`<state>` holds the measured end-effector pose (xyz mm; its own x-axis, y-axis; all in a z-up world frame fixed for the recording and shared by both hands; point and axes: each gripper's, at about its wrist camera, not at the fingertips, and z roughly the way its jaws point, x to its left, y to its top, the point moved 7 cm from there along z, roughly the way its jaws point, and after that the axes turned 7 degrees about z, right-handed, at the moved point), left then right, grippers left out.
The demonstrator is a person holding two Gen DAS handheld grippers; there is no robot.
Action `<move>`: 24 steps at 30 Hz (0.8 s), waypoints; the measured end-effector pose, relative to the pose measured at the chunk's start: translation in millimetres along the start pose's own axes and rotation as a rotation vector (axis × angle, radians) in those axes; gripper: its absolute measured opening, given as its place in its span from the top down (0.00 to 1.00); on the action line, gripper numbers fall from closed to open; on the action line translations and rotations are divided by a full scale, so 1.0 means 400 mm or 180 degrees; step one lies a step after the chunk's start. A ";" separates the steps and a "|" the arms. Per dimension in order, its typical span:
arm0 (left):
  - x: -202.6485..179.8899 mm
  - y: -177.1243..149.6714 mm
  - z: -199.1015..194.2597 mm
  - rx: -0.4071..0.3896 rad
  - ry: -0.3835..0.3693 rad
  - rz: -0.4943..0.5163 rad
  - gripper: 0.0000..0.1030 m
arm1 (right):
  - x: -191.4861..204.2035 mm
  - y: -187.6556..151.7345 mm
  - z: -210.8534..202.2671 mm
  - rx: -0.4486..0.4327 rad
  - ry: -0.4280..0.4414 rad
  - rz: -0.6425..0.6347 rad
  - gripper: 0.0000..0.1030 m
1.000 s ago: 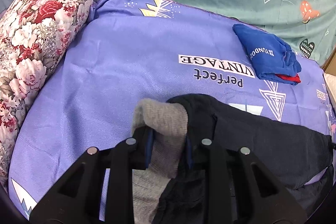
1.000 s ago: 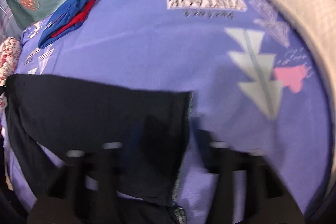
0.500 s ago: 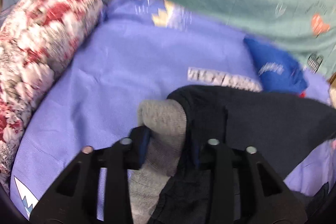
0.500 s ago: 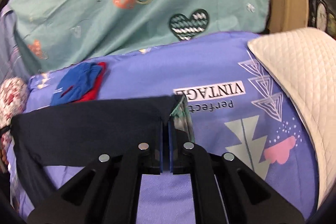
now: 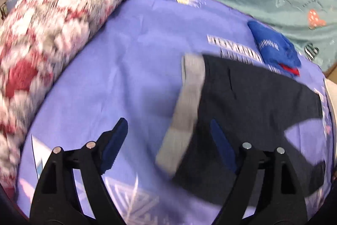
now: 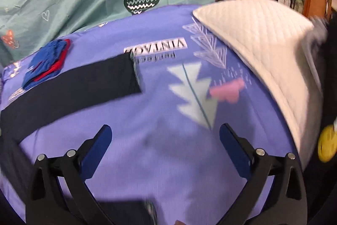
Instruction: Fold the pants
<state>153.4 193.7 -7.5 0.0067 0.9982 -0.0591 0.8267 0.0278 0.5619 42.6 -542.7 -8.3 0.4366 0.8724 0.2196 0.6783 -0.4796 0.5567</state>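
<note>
Both grippers are seen spread wide with nothing pinched. The left gripper (image 5: 168,130) has just been opening, and the grey waistband (image 5: 187,102) of the dark pants (image 5: 252,102) is framed between its jaws but not pressed by either blue pad. The right gripper (image 6: 165,136) has just been opening too, and only bare purple sheet (image 6: 147,140) is seen between its jaws. The pants are laid flat across the sheet, one leg (image 6: 73,85) stretched out, ending near the "VINTAGE" print (image 6: 155,47). A folded blue garment (image 5: 273,50) is parked just beyond them, a floral pillow (image 5: 52,24) off to the left, a white quilted cushion (image 6: 263,45) on the right.
</note>
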 end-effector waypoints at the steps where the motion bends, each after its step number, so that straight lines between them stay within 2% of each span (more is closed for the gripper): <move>1: -0.008 -0.043 -0.009 0.0056 -0.0053 0.0005 0.20 | -0.010 -0.049 -0.022 0.0106 0.0154 0.0076 0.01; 4: -0.014 -0.145 -0.001 0.0247 -0.0231 -0.0107 0.22 | -0.004 -0.173 -0.060 0.0410 0.0546 0.0192 0.01; 6: -0.028 -0.178 0.024 0.0346 -0.0385 -0.0211 0.23 | 0.011 -0.243 -0.076 0.0496 0.0587 0.0133 0.01; 9: -0.062 -0.178 0.057 0.0376 -0.0594 -0.0347 0.25 | 0.026 -0.300 -0.073 0.0563 0.0552 0.0103 0.01; 11: -0.087 -0.171 0.086 0.0415 -0.0559 -0.0291 0.25 | 0.034 -0.336 -0.067 0.0607 0.0568 0.0112 0.01; 13: -0.099 -0.168 0.119 0.0479 -0.0580 -0.0366 0.25 | 0.031 -0.365 -0.067 0.0643 0.0565 0.0120 0.02; 16: -0.104 -0.144 0.127 0.0356 -0.0586 -0.0534 0.26 | 0.040 -0.384 -0.070 0.0645 0.0631 0.0112 0.09; 17: -0.102 -0.142 0.128 0.0331 -0.0607 -0.0611 0.34 | 0.041 -0.384 -0.071 0.0647 0.0648 0.0103 0.11; 20: -0.110 -0.142 0.131 0.0306 -0.0746 -0.0702 0.78 | 0.052 -0.383 -0.062 0.0707 0.0645 0.0067 0.14; 24: -0.122 -0.149 0.105 0.0153 -0.0654 -0.0566 0.79 | 0.058 -0.382 -0.054 0.0751 0.0611 0.0017 0.14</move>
<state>127.5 141.0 -72.6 -0.0311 0.9462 -0.3222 0.8509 0.1942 0.4881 -63.5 -447.2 -71.0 0.3362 0.8609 0.3818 0.8047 -0.4732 0.3585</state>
